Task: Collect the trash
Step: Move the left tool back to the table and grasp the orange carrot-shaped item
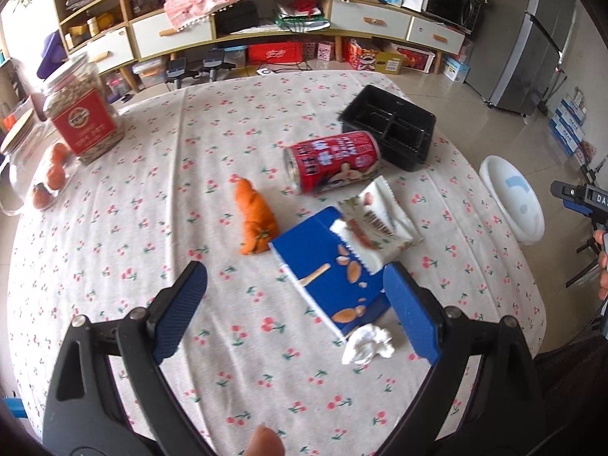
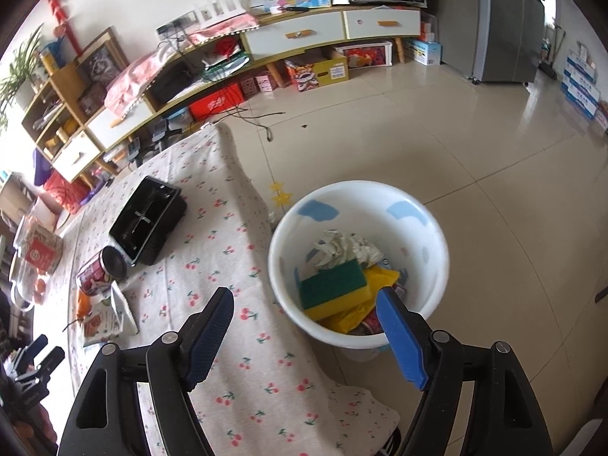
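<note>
On the cherry-print tablecloth [image 1: 235, 152] lie a blue snack box [image 1: 326, 266], a white snack wrapper [image 1: 380, 224], a crumpled white tissue [image 1: 366, 344], an orange peel [image 1: 254, 220], a red can [image 1: 334, 159] on its side and a black plastic tray [image 1: 387, 125]. My left gripper [image 1: 296, 277] is open and empty above the box. My right gripper [image 2: 304, 304] is open and empty over the rim of the white bin [image 2: 437, 235], which holds a green-and-yellow sponge [image 2: 334, 285], tissue and yellow wrapping. The bin also shows in the left wrist view [image 1: 509, 197].
A glass jar with a red label [image 1: 81, 110] and small oranges in a glass container [image 1: 49, 174] stand at the table's far left. A low cabinet [image 1: 266, 19] runs along the wall; a refrigerator [image 1: 532, 38] stands at right. Tiled floor surrounds the bin.
</note>
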`<state>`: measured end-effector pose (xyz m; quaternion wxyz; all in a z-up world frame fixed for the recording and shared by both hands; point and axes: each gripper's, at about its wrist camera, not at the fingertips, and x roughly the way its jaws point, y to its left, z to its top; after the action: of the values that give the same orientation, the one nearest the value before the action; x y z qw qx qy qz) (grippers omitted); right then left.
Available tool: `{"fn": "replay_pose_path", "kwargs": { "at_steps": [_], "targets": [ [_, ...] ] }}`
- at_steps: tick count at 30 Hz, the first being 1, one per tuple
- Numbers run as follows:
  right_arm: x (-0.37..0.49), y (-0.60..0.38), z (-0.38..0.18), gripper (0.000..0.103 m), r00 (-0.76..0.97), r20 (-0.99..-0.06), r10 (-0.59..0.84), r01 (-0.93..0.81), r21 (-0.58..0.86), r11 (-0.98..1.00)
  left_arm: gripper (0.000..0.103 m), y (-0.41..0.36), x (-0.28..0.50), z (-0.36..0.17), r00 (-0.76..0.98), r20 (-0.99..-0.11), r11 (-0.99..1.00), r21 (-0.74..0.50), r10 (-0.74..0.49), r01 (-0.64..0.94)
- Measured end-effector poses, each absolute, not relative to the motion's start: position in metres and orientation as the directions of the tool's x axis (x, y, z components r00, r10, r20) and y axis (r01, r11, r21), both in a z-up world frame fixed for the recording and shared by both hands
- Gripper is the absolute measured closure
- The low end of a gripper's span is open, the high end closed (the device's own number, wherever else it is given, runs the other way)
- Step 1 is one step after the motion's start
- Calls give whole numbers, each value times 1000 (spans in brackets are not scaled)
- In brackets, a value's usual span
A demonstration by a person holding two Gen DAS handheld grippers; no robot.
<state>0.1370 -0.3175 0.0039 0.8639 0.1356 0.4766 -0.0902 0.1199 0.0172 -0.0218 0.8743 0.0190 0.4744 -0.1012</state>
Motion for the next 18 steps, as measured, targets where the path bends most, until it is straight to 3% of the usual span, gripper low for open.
{"fn": "replay_pose_path", "kwargs": {
  "at_steps": [18],
  "targets": [
    [162, -223, -1, 17, 505, -863, -14, 112, 50, 992, 1, 84, 123, -16, 556, -829, 995, -4, -58, 97]
  ]
}}
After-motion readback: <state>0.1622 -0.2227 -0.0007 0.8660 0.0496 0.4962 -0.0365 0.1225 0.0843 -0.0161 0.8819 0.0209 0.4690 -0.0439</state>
